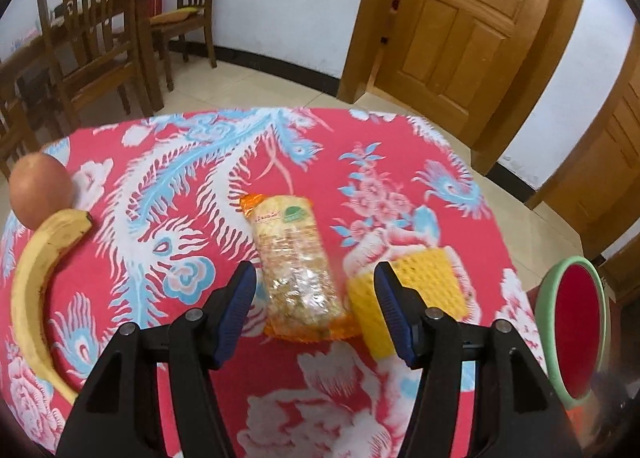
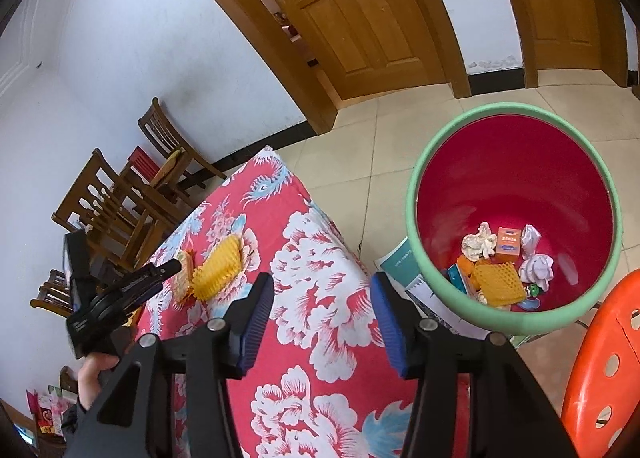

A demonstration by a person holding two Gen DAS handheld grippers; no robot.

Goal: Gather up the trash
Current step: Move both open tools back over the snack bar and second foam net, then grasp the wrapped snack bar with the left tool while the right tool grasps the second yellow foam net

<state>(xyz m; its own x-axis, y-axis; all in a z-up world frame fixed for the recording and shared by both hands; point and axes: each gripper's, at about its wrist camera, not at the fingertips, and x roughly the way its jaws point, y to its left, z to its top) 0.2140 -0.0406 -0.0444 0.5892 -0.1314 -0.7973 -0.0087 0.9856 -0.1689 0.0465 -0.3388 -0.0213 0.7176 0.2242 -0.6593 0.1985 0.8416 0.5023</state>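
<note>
The left gripper (image 1: 316, 312) tilts down over the table (image 1: 500, 242), jaws apart and holding nothing; a snack wrapper (image 1: 294, 262) lies between its fingertips, untouched, with a yellow foam net (image 1: 424, 282) beside it. The right gripper (image 2: 322, 324) also points down, jaws apart and empty. Only the left view shows a banana (image 1: 38, 282) and an apple (image 1: 40, 190). Only the right view shows trash inside the bin (image 2: 440, 162) and the person's hand (image 2: 94, 378).
</note>
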